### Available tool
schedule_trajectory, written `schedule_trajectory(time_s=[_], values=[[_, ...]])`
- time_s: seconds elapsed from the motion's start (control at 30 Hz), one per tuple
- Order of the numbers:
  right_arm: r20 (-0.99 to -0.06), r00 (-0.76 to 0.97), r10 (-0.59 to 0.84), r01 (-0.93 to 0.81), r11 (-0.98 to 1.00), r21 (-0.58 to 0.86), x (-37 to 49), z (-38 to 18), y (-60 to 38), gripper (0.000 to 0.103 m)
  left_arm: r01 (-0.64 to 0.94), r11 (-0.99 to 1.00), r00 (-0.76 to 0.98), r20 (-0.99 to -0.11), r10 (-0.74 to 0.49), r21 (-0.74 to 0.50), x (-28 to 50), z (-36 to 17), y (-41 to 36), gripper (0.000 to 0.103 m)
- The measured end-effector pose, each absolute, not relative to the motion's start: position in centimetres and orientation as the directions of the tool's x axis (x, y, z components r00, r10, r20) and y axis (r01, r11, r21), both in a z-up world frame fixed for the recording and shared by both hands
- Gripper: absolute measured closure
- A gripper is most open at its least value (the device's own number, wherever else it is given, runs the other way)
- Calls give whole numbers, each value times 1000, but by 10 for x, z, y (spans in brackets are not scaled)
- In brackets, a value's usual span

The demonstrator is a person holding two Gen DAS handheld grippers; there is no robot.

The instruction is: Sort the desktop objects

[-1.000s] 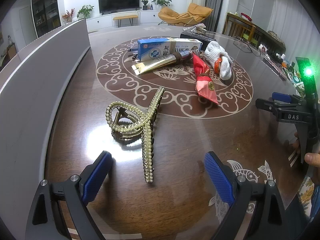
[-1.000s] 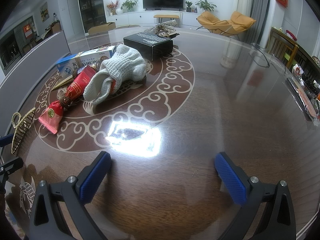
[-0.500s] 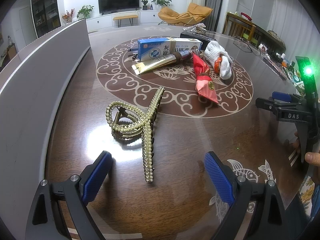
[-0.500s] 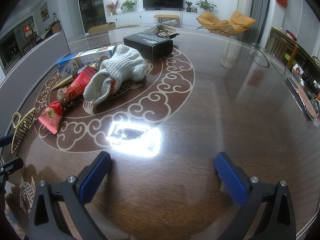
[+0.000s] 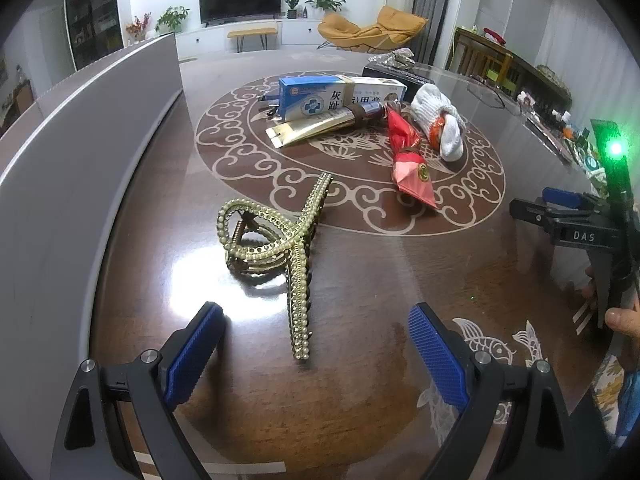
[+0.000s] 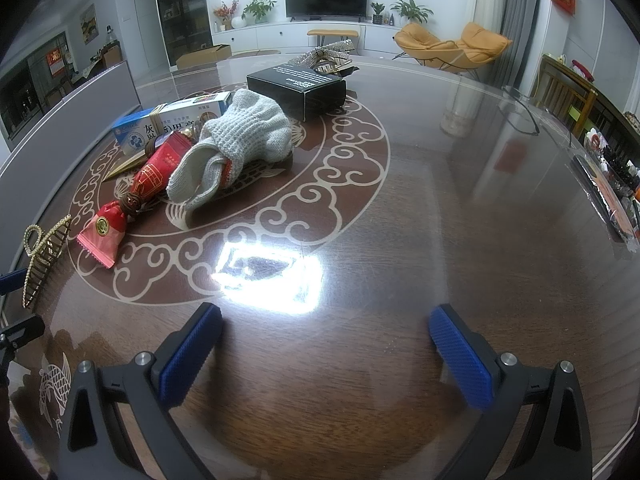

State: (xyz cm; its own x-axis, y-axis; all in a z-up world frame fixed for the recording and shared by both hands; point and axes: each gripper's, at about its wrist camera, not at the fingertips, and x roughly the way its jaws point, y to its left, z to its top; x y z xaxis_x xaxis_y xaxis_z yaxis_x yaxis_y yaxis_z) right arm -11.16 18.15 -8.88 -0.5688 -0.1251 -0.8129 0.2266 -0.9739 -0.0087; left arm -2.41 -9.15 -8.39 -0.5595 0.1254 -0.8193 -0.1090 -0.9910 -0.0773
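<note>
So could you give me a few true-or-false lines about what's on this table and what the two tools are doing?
1. The left tool is open, with the hair clip lying ahead of its fingers. True.
2. The right tool is shut on the glove. False: it is open and holds nothing.
3. The red wrapper lies beside the glove. True.
4. The black box stands on top of the glove. False: it sits on the table behind the glove.
5. The hair clip is silver and plain. False: it is gold with pearl-like beads.
</note>
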Motion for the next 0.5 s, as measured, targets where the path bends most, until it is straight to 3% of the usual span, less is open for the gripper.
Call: schedule_trajectory(time_s=[0.5], values=[[-813, -569, -125, 227, -974, -9, -111, -89, 181, 0, -141, -984, -587, -791, 174, -112, -24, -67, -100, 9]])
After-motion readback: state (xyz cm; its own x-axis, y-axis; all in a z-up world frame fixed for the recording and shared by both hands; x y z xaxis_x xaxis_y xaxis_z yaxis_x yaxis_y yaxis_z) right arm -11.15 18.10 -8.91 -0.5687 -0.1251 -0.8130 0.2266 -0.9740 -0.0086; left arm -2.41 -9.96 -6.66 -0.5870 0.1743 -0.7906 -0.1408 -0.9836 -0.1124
